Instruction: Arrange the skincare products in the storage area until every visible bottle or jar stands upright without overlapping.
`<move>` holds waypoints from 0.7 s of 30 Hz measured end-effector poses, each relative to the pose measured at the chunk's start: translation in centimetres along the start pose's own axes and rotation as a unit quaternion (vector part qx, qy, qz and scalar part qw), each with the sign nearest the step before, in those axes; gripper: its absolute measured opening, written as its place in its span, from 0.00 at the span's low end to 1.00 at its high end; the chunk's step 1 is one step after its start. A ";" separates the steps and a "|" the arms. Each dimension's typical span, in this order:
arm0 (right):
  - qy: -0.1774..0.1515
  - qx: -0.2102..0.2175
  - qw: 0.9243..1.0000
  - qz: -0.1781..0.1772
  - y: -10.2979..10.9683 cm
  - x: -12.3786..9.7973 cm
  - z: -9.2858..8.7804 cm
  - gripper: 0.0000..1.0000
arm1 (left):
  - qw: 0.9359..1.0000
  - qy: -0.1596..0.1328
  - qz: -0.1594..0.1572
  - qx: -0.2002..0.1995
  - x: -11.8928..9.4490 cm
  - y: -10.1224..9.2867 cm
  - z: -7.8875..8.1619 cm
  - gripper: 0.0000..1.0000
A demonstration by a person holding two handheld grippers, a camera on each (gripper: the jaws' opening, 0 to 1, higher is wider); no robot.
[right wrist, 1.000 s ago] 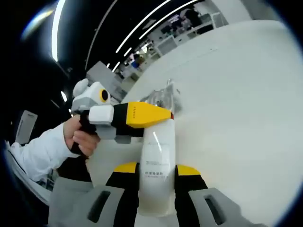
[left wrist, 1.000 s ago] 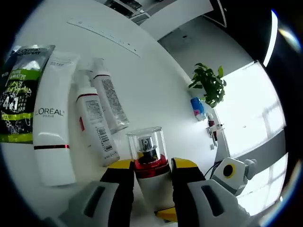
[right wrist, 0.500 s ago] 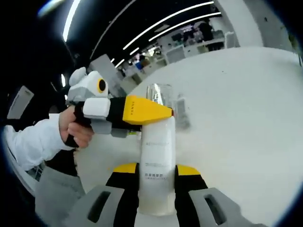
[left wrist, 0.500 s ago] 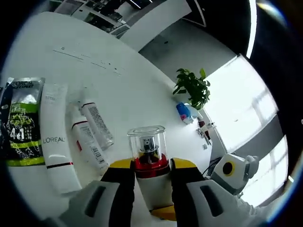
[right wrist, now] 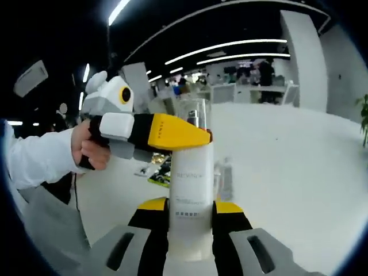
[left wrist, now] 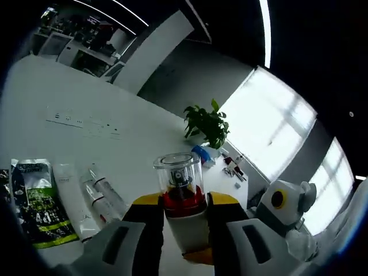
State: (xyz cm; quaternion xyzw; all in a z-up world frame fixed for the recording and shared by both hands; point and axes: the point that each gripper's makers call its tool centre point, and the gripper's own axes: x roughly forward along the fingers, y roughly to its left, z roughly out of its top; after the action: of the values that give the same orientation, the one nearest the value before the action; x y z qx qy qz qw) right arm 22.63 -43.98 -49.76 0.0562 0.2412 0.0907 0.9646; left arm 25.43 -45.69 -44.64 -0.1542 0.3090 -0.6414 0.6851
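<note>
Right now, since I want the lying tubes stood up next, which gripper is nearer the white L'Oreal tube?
Left. The left gripper, shut on the pump bottle, is just right of the white L'Oreal tube. The right gripper grips the bottle's base, farther off.

Left gripper view close behind the clear-capped pump bottle, facing across the white table toward far windows, right gripper view close on the same bottle's lower body, facing the left gripper, bottle shared by both views
</note>
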 end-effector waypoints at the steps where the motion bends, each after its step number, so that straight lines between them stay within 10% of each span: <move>1: -0.002 -0.003 1.000 0.000 0.2 0.0 0.2 0.20 | 1.000 -0.004 -0.001 0.005 -0.2 -0.1 0.3 0.24; 21: -0.063 -0.071 0.995 -0.002 2.4 -1.4 5.5 0.21 | 0.986 -0.016 -0.046 0.162 -3.3 -3.9 4.8 0.24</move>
State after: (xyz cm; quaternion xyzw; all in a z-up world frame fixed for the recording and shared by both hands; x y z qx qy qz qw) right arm 23.70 -42.23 -43.89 -0.0077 0.1731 0.1017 0.9796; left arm 25.39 -43.84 -37.86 -0.0652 0.1823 -0.7115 0.6755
